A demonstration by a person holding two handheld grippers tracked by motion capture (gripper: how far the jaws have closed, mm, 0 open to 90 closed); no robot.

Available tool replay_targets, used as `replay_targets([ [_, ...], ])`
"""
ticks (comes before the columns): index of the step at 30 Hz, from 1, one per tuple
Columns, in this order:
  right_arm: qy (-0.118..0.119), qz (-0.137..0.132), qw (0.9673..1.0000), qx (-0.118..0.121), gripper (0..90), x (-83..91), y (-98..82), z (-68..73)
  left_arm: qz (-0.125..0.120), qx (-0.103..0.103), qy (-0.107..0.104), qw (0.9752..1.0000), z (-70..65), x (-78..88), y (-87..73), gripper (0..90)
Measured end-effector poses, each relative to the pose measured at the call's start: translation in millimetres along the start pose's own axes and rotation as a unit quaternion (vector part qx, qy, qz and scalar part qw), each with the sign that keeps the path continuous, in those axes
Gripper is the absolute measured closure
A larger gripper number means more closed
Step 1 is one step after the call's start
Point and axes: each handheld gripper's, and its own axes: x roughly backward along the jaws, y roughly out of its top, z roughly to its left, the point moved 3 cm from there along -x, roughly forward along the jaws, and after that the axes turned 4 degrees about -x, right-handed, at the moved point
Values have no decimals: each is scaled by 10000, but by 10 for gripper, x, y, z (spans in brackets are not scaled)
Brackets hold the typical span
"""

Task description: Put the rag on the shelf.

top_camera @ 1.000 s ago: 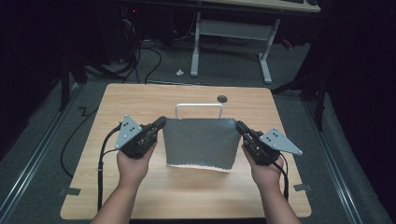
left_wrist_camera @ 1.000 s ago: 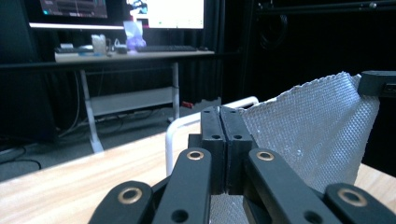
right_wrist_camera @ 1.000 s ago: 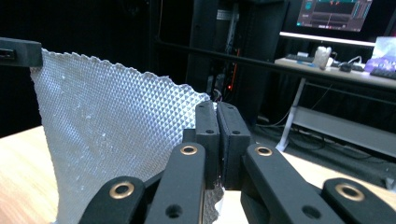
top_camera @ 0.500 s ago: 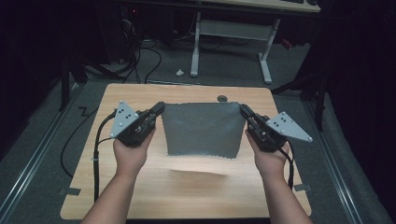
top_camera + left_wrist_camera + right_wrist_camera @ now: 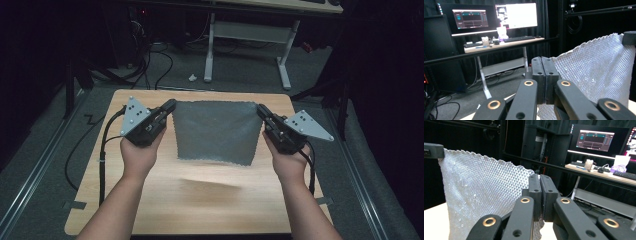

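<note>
Both of your hands have risen since a second ago, and the grey cloth (image 5: 216,131) that hung low over the table (image 5: 200,210) is now stretched higher between them, its pinked lower edge swinging clear of the wood. Starting at nine o'clock, your left gripper (image 5: 169,107) has its jaws clamped tight on the cloth's upper left corner; the left gripper view shows the waffle weave pinched right at the pads. The cloth hangs in mid-air at the centre, top edge taut. At three o'clock, your right gripper (image 5: 262,111) is likewise closed on the upper right corner. Each hold looks to be only a thin bite of fabric, so pulling your hands further apart could tug a corner free and let that side drop.
</note>
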Motion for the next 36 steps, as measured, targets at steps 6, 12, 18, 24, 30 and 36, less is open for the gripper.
replay_targets([
  [6, -44, 63, 10000, 17, 892, -136, 136, -77, 66, -155, 96, 9998, 103, -127, 132, 896],
  [12, -59, 76, 9999, 91, 893, -260, 227, -123, 125, -151, 221, 9996, 232, -263, 222, 895],
  [18, -172, 132, 9997, 136, 894, -486, 277, -193, 135, -180, 337, 9992, 351, -413, 237, 896],
  [24, -331, 240, 9991, 71, 894, -820, 248, -346, 454, -133, 475, 9978, 518, -711, 159, 896],
  [30, -404, 552, 9976, 53, 893, -1084, 123, -501, 883, -225, 511, 9945, 631, -986, 2, 895],
  [36, -316, 986, 9946, 43, 893, -1276, -145, -573, 1260, 94, 375, 9913, 710, -1128, -342, 895],
])
